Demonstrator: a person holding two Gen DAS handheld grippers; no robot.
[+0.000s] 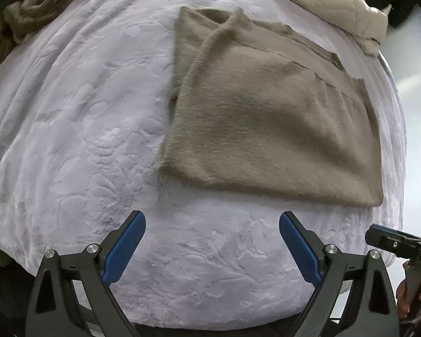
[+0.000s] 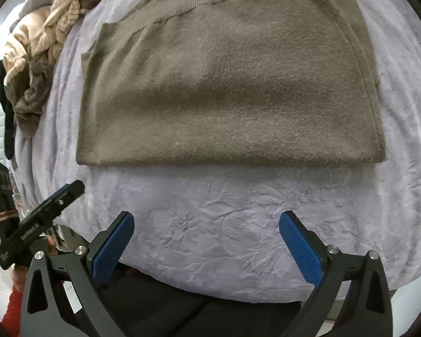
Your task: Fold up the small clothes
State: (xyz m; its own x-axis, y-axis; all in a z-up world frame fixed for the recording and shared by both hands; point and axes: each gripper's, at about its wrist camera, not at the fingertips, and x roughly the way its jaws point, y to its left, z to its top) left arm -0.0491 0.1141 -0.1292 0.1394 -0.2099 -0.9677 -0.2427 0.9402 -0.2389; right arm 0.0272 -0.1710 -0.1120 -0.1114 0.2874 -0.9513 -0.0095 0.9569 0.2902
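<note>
- a fuzzy taupe sweater [image 1: 269, 118] lies folded into a rough rectangle on a pale lavender blanket [image 1: 70, 140] with an embossed flower pattern.
- in the left wrist view the left gripper [image 1: 212, 248] hangs over bare blanket with its jaws spread wide and nothing between them; the blue pads [image 1: 125, 248] face each other across an open stretch of blanket.
- the sweater's near folded edge lies ahead of those jaws and apart from them, shifted toward the right-hand side of that view, with a strip of blanket in between.
- in the right wrist view the right gripper [image 2: 206, 248] also has its jaws spread wide and holds nothing; the sweater [image 2: 224, 84] lies straight ahead, its near edge running across the view beyond both fingertips, not touching them.
- the sweater's ribbed hem [image 2: 176, 2] shows along its far side in the right wrist view, and a seam curves down its right side.
- each gripper shows at the edge of the other's view: the right one at the lower right of the left view, the left gripper [image 2: 57, 199] at the lower left of the right view, beside the sweater's near corner.
- a heap of crumpled clothes [image 2: 42, 47] in tan, grey-brown and black sits at the far left of the blanket, well apart from the sweater.
- a cream garment [image 1: 334, 2] lies bunched past the sweater's far right corner.
</note>
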